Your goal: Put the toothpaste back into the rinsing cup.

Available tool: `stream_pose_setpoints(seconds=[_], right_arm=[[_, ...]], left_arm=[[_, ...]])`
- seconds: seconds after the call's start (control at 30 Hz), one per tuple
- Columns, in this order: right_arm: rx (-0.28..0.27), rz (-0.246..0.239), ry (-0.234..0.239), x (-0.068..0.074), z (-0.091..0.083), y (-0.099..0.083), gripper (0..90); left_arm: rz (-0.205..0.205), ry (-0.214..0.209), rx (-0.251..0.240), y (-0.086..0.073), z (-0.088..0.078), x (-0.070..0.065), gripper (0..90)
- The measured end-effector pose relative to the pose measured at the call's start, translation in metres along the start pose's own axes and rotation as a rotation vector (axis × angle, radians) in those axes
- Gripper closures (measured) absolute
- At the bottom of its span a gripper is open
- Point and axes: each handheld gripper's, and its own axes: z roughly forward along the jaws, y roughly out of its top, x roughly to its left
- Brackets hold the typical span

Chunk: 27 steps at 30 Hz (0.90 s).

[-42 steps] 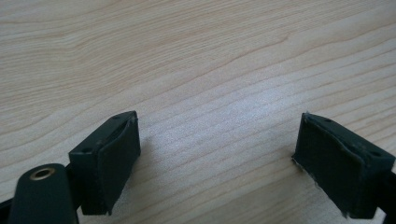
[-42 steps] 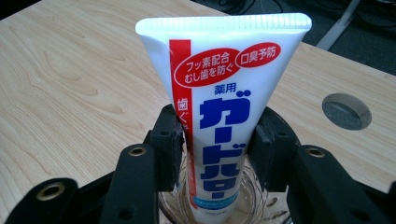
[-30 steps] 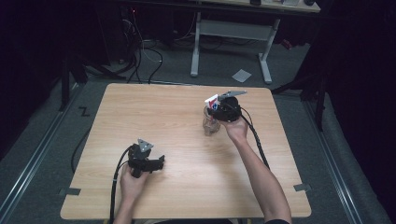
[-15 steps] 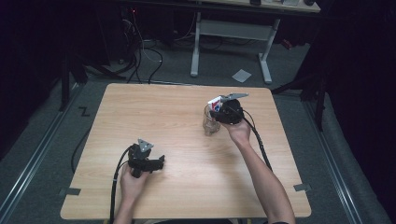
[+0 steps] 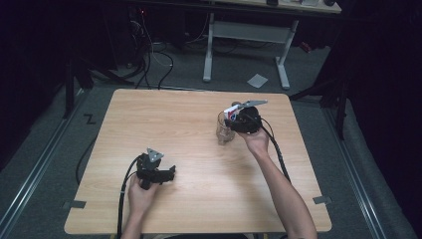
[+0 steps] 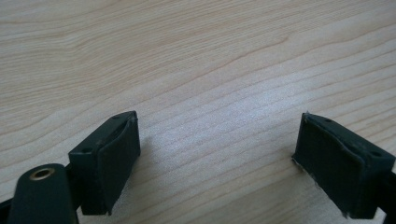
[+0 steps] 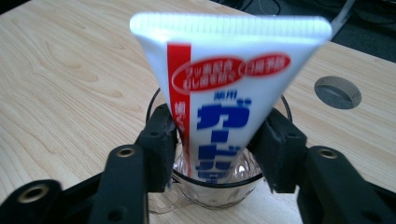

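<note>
Your right gripper (image 7: 212,140) pinches a white toothpaste tube (image 7: 224,88) with red and blue print, one jaw pressed against each side. The tube stands crimped end up, its lower part inside a clear glass cup (image 7: 215,186). In the high view, the cup (image 5: 225,130) stands on the wooden tabletop (image 5: 164,114) toward the right edge, nearer the far edge than the near one, with your right hand (image 5: 256,142) just behind it. Your left gripper (image 6: 219,158) has its jaws spread wide with only bare wood between them; in the high view it (image 5: 166,174) rests on the tabletop close to the near edge, left of centre, well apart from the cup.
</note>
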Motion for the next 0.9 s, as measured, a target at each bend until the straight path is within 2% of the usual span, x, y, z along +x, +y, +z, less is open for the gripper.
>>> stream_pose_setpoints(seconds=[0.57,0.9], right_arm=[[-0.032,0.012,0.012,0.002,-0.007,-0.001,36.6],[-0.075,0.01,0.023,0.004,-0.018,0.002,35.3]], left_arm=[[0.0,0.0,0.0,0.0,0.0,0.0,14.4],[0.0,0.0,0.0,0.0,0.0,0.0,14.4]])
